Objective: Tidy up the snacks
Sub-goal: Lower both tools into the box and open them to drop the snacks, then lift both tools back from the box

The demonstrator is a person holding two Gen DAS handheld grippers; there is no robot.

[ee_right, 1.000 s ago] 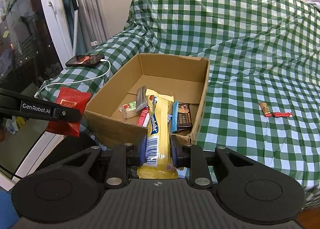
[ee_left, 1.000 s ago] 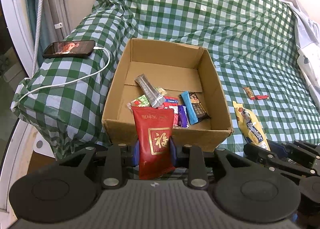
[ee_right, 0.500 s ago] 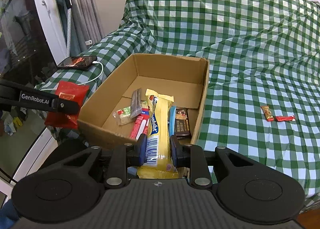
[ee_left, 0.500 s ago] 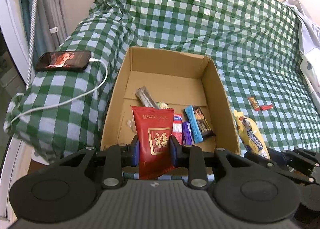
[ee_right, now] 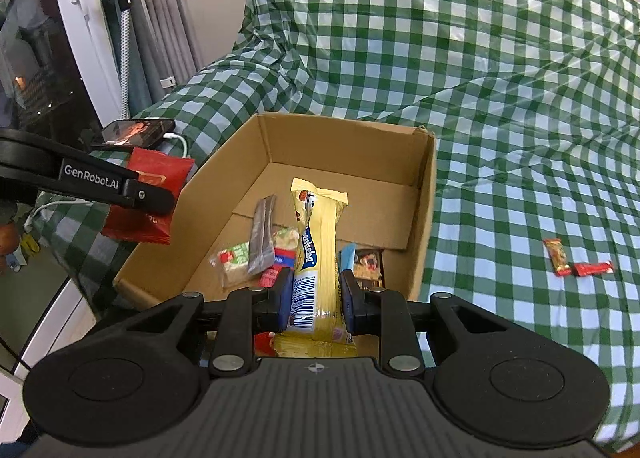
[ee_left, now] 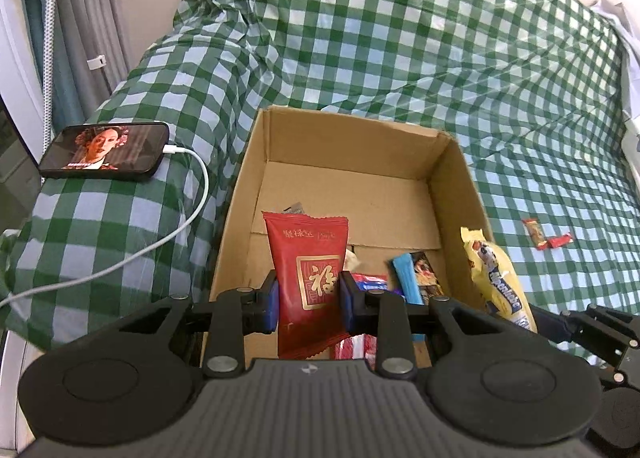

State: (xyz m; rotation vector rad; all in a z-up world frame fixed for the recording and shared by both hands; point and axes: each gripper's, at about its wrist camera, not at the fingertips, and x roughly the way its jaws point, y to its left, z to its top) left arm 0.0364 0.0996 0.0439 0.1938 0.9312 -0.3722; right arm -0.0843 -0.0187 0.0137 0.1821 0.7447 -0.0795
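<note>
An open cardboard box (ee_left: pixel 344 185) (ee_right: pixel 424 193) sits on the green checked bed and holds several snacks, among them a grey stick pack (ee_right: pixel 262 240), a blue bar (ee_left: pixel 408 278) and a dark chocolate bar (ee_right: pixel 370 264). My left gripper (ee_left: pixel 308 300) is shut on a red packet (ee_left: pixel 310 270) and holds it over the box's near end; the packet also shows in the right wrist view (ee_right: pixel 150 197). My right gripper (ee_right: pixel 316 300) is shut on a long yellow snack pack (ee_right: pixel 318 242), over the box's near right part; the pack also shows in the left wrist view (ee_left: pixel 498 282).
Two small red and brown candies (ee_left: pixel 546 234) (ee_right: pixel 576 262) lie on the bed right of the box. A phone (ee_left: pixel 106 151) with a white charging cable (ee_left: pixel 160 242) lies on the pillow left of the box. Curtains and a window frame stand at the far left.
Both grippers have moved forward over the box's near edge with their packs, which now hang above the snacks inside. Both grips are unchanged.
</note>
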